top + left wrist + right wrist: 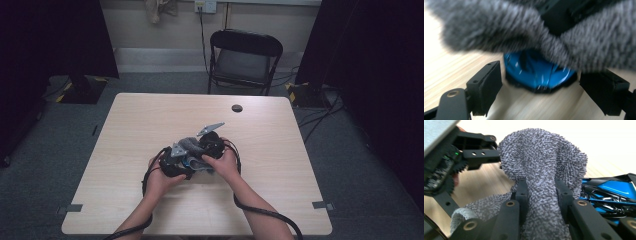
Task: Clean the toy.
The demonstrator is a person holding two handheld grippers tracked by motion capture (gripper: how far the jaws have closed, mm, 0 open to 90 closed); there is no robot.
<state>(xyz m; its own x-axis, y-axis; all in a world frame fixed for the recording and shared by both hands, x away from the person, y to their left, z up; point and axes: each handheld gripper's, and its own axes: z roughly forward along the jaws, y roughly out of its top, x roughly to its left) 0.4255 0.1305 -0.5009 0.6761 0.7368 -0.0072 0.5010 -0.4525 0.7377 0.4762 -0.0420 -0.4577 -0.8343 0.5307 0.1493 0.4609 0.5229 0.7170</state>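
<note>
Grey towel (541,170) pinched in right hand-held gripper (541,195), above blue toy car (614,192)

Cloth (541,170) draped over toy car (537,72) on table (150,120), between left gripper (176,161) and right gripper (210,145).

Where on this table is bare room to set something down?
Bare wood lies left and right of the hands, out to the table edges, and behind them up to the round hole. The middle is crowded: both tools, grey cloth, blue toy car.

No readable text, label or number appears anywhere.
</note>
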